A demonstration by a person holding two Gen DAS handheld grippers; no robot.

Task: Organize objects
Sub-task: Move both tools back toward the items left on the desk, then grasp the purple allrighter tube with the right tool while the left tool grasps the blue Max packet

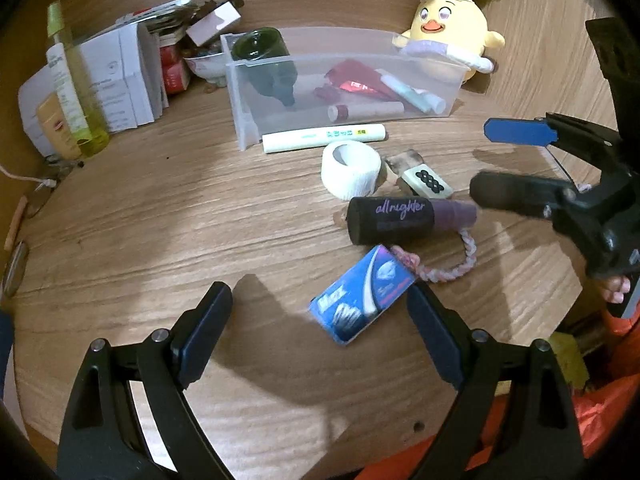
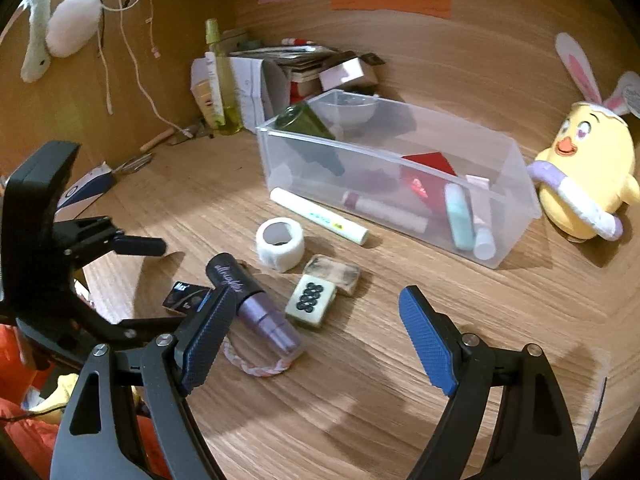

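- The clear bin (image 2: 516, 208) stands toward the back of the desk (image 1: 160, 240); inside lie a dark green bottle (image 1: 272, 68), a red packet (image 1: 352, 80) and some tubes.
- I judge the sorting about half done.
- Loose in front of the bin: white marker (image 1: 324, 138), tape roll (image 1: 352, 170), two tiles, purple bottle (image 1: 408, 220), blue box (image 1: 360, 300).
- My left gripper (image 1: 320, 320) and right gripper (image 2: 316, 340) both gape wide, holding nothing.

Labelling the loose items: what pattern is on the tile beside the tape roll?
Cream tile with two rows of dark circles on its face; clearest in the right wrist view.
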